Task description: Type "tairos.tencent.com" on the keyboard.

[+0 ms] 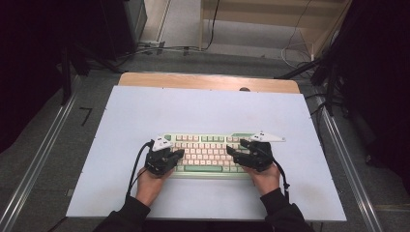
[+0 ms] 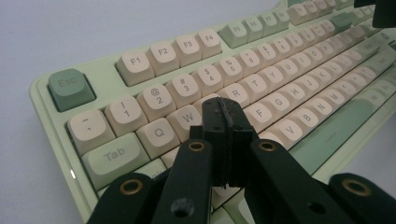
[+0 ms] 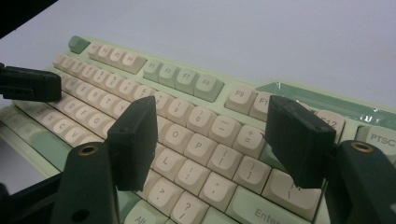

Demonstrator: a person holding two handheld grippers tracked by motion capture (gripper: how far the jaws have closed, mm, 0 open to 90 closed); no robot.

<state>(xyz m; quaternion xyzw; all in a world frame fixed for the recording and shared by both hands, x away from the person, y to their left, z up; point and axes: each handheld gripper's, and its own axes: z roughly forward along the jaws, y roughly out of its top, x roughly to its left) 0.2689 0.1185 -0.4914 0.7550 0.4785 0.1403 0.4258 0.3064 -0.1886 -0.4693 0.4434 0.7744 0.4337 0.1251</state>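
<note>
A pale green keyboard point(image 1: 205, 155) with cream keys lies on the white table top, near its front edge. My left gripper point(image 1: 179, 153) rests over the keyboard's left end with its jaws pressed together and nothing between them. In the left gripper view the shut tips point(image 2: 223, 111) hover over the letter keys just below the E key, and the keyboard point(image 2: 140, 60) runs off to the upper right. My right gripper point(image 1: 230, 152) stands open over the right half. Its two pads point(image 3: 135, 135) straddle the O, P and bracket keys point(image 3: 198, 147) without holding anything.
The white table top point(image 1: 145, 111) stretches far behind the keyboard to a wooden back edge point(image 1: 208, 81). Metal rails point(image 1: 38, 154) run along the floor on both sides. Cables and dark stands point(image 1: 333, 72) sit past the table's far corners.
</note>
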